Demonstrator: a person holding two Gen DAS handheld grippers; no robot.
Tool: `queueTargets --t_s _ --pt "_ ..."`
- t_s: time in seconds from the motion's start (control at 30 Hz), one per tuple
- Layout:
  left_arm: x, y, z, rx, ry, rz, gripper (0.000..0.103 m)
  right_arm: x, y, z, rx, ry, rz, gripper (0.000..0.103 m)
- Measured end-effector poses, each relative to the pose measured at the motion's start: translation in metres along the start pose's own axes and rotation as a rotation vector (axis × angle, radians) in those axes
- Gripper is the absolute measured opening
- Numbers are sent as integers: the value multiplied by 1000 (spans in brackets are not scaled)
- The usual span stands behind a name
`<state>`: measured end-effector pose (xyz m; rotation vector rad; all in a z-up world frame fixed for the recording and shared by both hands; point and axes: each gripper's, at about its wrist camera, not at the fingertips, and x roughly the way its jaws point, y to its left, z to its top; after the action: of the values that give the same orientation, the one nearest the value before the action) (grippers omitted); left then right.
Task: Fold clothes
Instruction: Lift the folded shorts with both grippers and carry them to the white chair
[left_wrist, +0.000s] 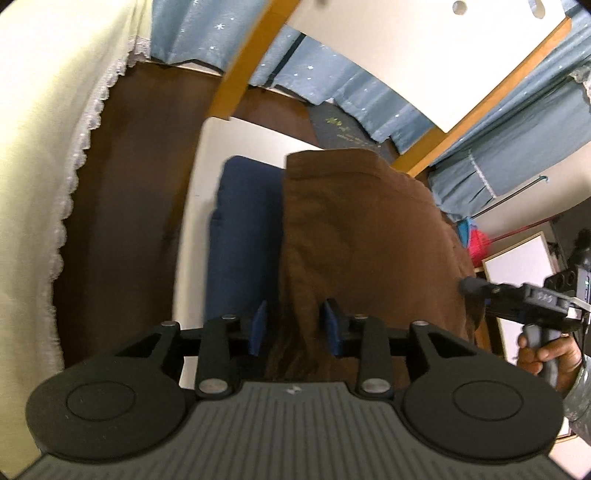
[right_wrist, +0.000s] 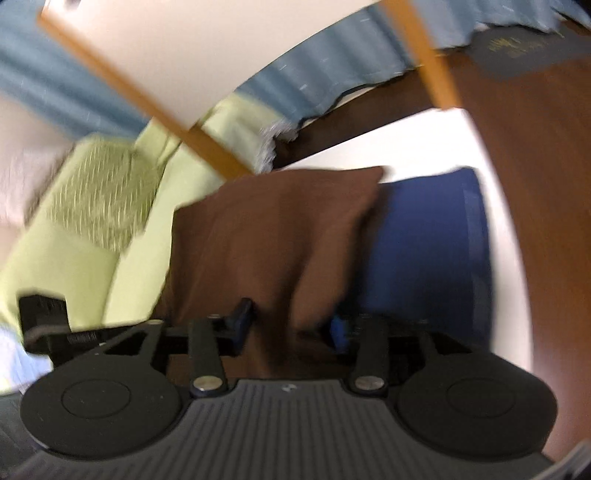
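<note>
A brown garment (left_wrist: 362, 236) hangs between both grippers above a white table (left_wrist: 236, 147). My left gripper (left_wrist: 295, 325) is shut on its near edge, the cloth bunched between the blue pads. My right gripper (right_wrist: 291, 325) is shut on the brown garment (right_wrist: 273, 236) too; it also shows at the right edge of the left wrist view (left_wrist: 476, 288), at the cloth's side. A folded dark blue garment (left_wrist: 243, 236) lies flat on the table under the brown one, and shows in the right wrist view (right_wrist: 424, 251). The right wrist view is blurred.
The white table (right_wrist: 406, 147) stands on a dark brown floor (left_wrist: 140, 192). A wooden chair leg (left_wrist: 240, 70) and blue starred curtains (left_wrist: 343, 85) are behind it. A cream lace-edged cloth (left_wrist: 40, 155) hangs at left. A light green sofa (right_wrist: 96, 221) is at left in the right wrist view.
</note>
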<state>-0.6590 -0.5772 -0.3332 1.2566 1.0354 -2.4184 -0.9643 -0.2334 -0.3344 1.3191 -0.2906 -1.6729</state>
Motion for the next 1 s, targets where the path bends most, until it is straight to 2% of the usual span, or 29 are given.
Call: queueTargets --t_s 0.07,0.17,0.23,0.3,0.33,0.37,0.4,0.47,0.63,0.8,0.87,0.93,1.0 --pt "-12 0 1 -9 -19 19 36 -13 -13 -2 73 -39 3 46" --pt "-29 -10 9 -36 -75 -23 36 -16 -25 1 118 -82 11 46" --pt "-25 -23 19 -18 -87 -49 37 -10 -28 6 133 -105 15 46" --pt "-11 -35 30 23 -73 -40 37 0 -28 13 154 -121 26 44" --pt "5 -44 38 61 -54 -15 37 6 -28 17 162 -125 30 29" --pt "19 -50 44 87 -37 13 37 11 -28 19 161 -125 20 6" --pt "28 -53 47 103 -25 39 37 16 -26 21 154 -126 5 3" --pt "43 -59 52 139 -10 100 38 19 -19 26 104 -143 -44 2" --pt "48 -67 46 218 -12 177 44 5 -6 34 -10 -230 -126 1" --pt "41 -86 47 312 -38 240 43 22 -9 38 -92 -162 -364 2" --pt "32 -94 48 356 -68 247 40 17 0 33 -131 -180 -426 5" --pt "26 -95 49 353 -75 204 40 13 17 28 -195 -203 -420 6" --pt "26 -95 49 344 -71 180 41 17 33 26 -244 -201 -357 6"
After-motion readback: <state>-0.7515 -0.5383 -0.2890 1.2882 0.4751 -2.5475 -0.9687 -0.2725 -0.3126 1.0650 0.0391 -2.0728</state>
